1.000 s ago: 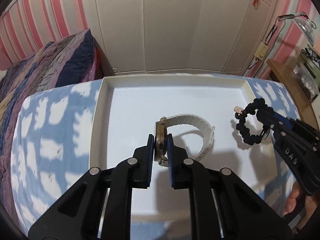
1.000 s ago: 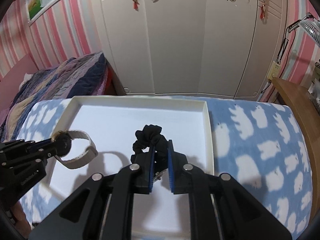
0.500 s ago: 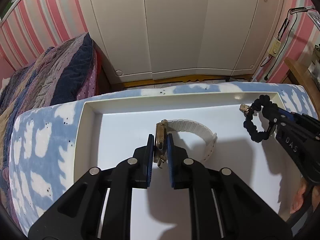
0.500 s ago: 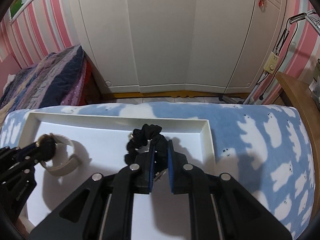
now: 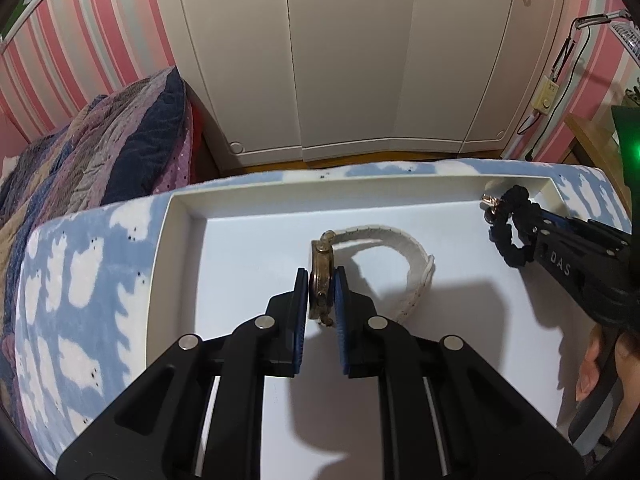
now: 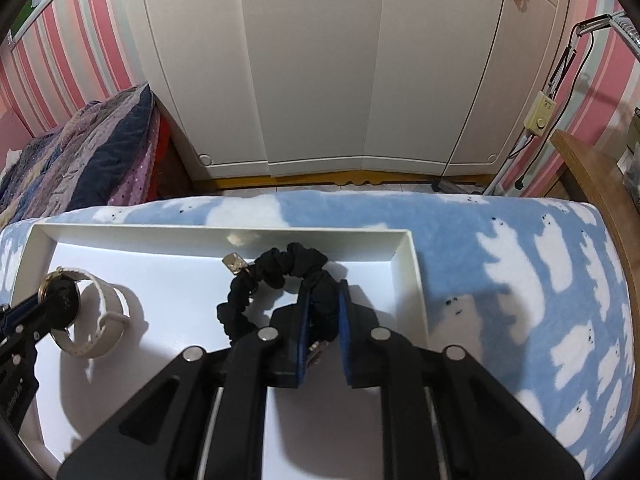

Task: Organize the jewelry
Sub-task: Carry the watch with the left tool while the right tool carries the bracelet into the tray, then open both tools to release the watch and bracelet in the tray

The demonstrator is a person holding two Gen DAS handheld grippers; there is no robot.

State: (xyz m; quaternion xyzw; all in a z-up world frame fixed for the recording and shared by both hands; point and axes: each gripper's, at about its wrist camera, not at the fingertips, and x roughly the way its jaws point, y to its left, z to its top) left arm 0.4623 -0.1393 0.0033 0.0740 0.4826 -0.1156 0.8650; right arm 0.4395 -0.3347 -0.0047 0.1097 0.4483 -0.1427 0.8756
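A gold-cased watch on a white strap (image 5: 416, 264) stands on edge over the white tray (image 5: 162, 264). My left gripper (image 5: 322, 280) is shut on its case, and the strap loop rests on the tray floor. In the right wrist view the watch (image 6: 64, 300) sits at the tray's left end with the left gripper (image 6: 38, 304) on it. A black scrunchie bracelet (image 6: 280, 264) with a metal charm lies near the tray's far right corner. My right gripper (image 6: 323, 296) has its band between the pads, and the jaws are opening slightly. From the left wrist, the right gripper (image 5: 534, 236) and the bracelet (image 5: 496, 238) show at right.
The tray lies on a blue blanket with white bears (image 6: 520, 280). A quilted bed (image 5: 92, 152) is on the left, white wardrobe doors (image 6: 320, 80) stand behind, and a wooden desk (image 6: 592, 176) is at right. A person's hand (image 5: 592, 368) holds the right gripper.
Both grippers have moved forward and down over the tray with their items. The bracelet now sits near the tray's far wall, and the watch strap is closer to the floor.
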